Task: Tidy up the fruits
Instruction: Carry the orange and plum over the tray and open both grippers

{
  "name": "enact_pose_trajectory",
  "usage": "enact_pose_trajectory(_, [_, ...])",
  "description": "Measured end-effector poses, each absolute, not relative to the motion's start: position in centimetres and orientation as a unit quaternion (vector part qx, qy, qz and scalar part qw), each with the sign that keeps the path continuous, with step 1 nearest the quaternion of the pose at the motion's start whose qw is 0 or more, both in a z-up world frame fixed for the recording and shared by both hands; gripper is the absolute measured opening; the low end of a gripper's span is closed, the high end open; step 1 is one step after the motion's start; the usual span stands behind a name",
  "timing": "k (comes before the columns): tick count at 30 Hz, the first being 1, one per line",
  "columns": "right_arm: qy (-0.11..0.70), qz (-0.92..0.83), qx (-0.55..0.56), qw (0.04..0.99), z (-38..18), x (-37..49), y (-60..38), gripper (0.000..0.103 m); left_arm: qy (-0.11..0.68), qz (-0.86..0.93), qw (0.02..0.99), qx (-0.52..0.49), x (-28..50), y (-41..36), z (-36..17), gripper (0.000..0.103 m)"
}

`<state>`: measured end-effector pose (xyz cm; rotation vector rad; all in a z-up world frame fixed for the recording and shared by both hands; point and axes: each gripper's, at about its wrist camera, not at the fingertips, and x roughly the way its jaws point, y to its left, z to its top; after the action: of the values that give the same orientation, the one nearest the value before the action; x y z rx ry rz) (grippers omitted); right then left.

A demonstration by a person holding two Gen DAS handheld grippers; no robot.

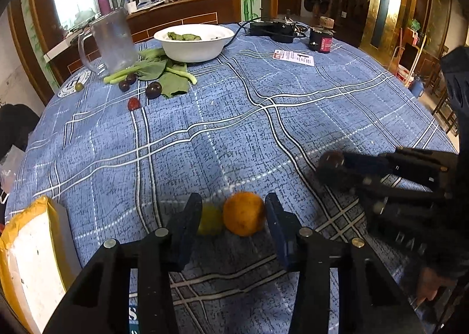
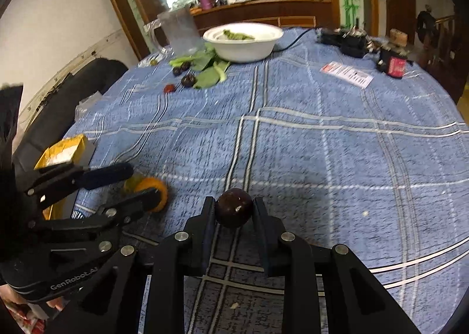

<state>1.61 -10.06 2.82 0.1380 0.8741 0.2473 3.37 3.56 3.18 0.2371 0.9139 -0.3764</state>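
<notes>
The left gripper (image 1: pixel 234 216) has its jaws around a small round orange citrus fruit (image 1: pixel 244 213) and a blurred yellow-green fruit (image 1: pixel 209 218) on the blue plaid tablecloth (image 1: pixel 234 117), apparently not yet pressing. Right of it, the right gripper (image 2: pixel 234 210) is clamped on a dark round plum-like fruit (image 2: pixel 234 210). Both fruits look light, smooth and bruisable; a gentle hold across the widest middle suits them.

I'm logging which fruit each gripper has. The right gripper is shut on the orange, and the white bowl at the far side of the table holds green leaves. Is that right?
Not quite. The right gripper is shut on a dark round fruit, as the right wrist view shows; the orange sits between the left gripper's fingers. The white bowl does hold green leaves.
</notes>
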Motion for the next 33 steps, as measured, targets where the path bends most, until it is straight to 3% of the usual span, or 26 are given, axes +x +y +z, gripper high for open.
enact_pose_trajectory(8, [0.423, 0.118, 0.074, 0.895, 3.0, 1.7, -10.5, 0.027, 0.414, -0.157, 0.876, 0.189, 2.9, 0.8, 2.4, 0.043])
enact_pose_trajectory(10, [0.423, 0.12, 0.074, 0.895, 3.0, 1.7, -10.5, 0.027, 0.405, -0.149, 0.88, 0.2, 2.6, 0.5, 2.3, 0.037])
enact_pose_trajectory(11, [0.423, 0.121, 0.075, 0.895, 3.0, 1.7, -10.4, 0.027, 0.403, -0.148, 0.881, 0.197, 2.5, 0.5, 2.4, 0.025])
enact_pose_trajectory(13, [0.425, 0.131, 0.084, 0.892, 2.9, 1.8, -10.4, 0.027, 0.403, -0.134, 0.885, 0.19, 2.2, 0.9, 2.6, 0.025])
enact_pose_trajectory(23, [0.381, 0.216, 0.119, 0.891, 4.5, 0.1, -9.1, 0.027, 0.383, -0.096, 0.915, 0.079, -3.5, 7.0, 7.1, 0.025])
enact_pose_trajectory(33, [0.376, 0.243, 0.063, 0.892, 5.2, -3.1, -3.8, 0.027, 0.391, 0.02, 0.918, -0.053, -10.3, 20.9, 7.7, 0.026])
